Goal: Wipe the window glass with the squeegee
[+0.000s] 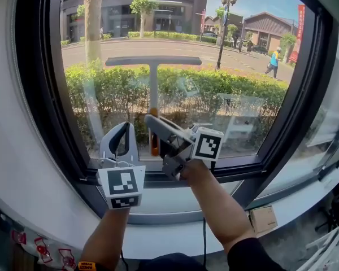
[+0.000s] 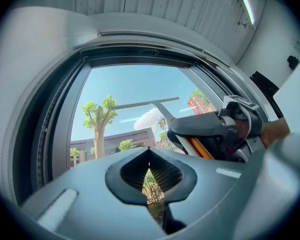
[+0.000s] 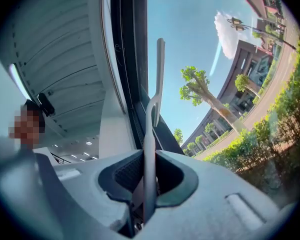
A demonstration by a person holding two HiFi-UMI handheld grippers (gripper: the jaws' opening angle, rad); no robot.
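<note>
The squeegee's grey T-shaped blade [image 1: 152, 61] lies flat against the window glass [image 1: 214, 95], about level with the street outside. Its thin shaft runs straight down to an orange handle [image 1: 153, 144]. My right gripper [image 1: 153, 124] is shut on that handle just above the sill. In the right gripper view the grey shaft [image 3: 152, 129] rises from between the closed jaws of my right gripper [image 3: 149, 156]. My left gripper [image 1: 123, 130] hangs just left of the handle, shut on nothing. The left gripper view shows my left gripper [image 2: 149, 151] empty, with the blade [image 2: 145, 103] and the right gripper [image 2: 215, 129] to its right.
A dark window frame [image 1: 39, 95] surrounds the pane, with a dark sill [image 1: 226, 167] along its bottom. A second pane continues to the right past a mullion [image 1: 305, 89]. A small cardboard box [image 1: 263, 219] lies on the floor below right.
</note>
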